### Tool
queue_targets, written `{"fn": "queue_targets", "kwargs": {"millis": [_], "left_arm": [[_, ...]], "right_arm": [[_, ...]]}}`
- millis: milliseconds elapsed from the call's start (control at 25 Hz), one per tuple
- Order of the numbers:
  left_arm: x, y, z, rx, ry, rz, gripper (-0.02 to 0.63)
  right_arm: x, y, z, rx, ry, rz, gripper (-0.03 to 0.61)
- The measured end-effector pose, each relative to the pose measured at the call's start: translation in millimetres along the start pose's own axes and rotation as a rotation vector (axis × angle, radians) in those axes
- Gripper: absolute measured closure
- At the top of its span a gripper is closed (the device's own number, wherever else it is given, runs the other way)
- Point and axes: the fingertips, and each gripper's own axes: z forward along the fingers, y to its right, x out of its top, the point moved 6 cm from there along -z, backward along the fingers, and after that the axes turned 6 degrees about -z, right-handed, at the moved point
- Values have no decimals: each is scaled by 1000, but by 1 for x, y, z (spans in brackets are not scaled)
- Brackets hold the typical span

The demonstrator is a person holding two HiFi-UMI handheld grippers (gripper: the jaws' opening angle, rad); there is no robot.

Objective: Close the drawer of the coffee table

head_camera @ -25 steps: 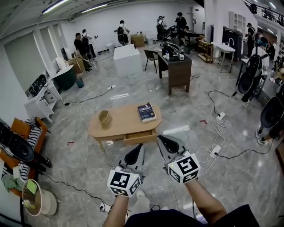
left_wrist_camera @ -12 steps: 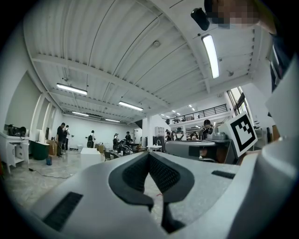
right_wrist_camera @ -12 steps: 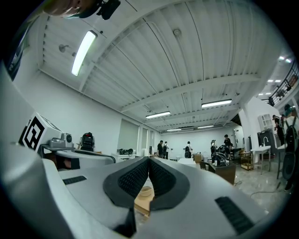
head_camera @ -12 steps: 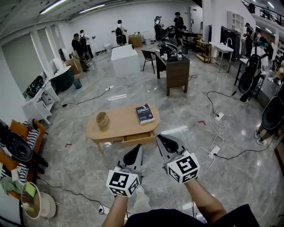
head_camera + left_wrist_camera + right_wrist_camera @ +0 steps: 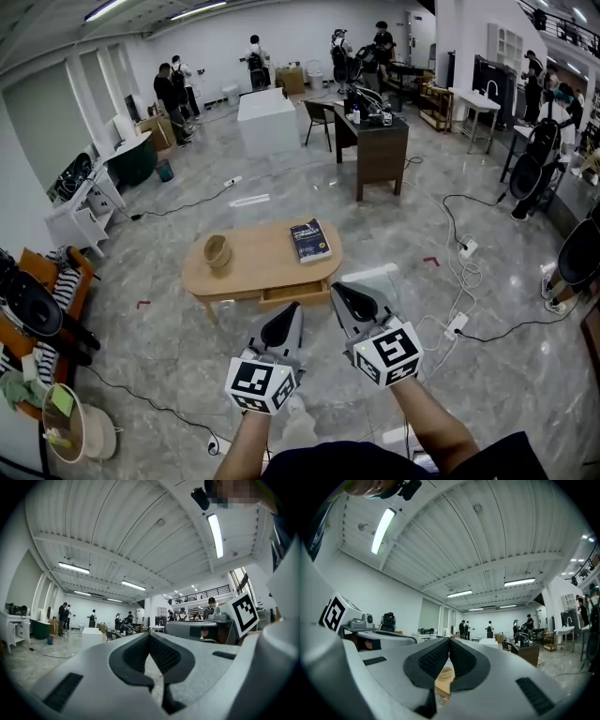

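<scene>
Approach step. Left claw (image 5: 293, 312) and right claw (image 5: 339, 294) closed, empty, short of bench (image 5: 262, 261); drawer (image 5: 294, 293) ajar at near edge. Next: advance, push front.

Big open robotics lab / test hall, not a home.
Polished stone floor (image 5: 300, 192) w/ loose cables (image 5: 469, 196) & power strip (image 5: 457, 324), strip lights (image 5: 197, 10) overhead, dark counter (image 5: 380, 145) piled w/ gear, ppl (image 5: 175, 89) wearing rigs by far wall.
</scene>
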Motion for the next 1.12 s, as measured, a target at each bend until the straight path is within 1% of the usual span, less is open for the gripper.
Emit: {"fn": "queue_targets", "kwargs": {"millis": [480, 920, 1120], "left_arm": [[-1, -59, 43, -5, -15, -20, 615], [4, -126, 75, -13, -33, -52, 615], [6, -154, 88, -29, -42, -60, 615]], "right_arm": [[-17, 21, 68, -8, -20, 19, 558], [-25, 28, 138, -18, -53, 25, 558], [-28, 31, 168, -32, -69, 27, 558]]}}
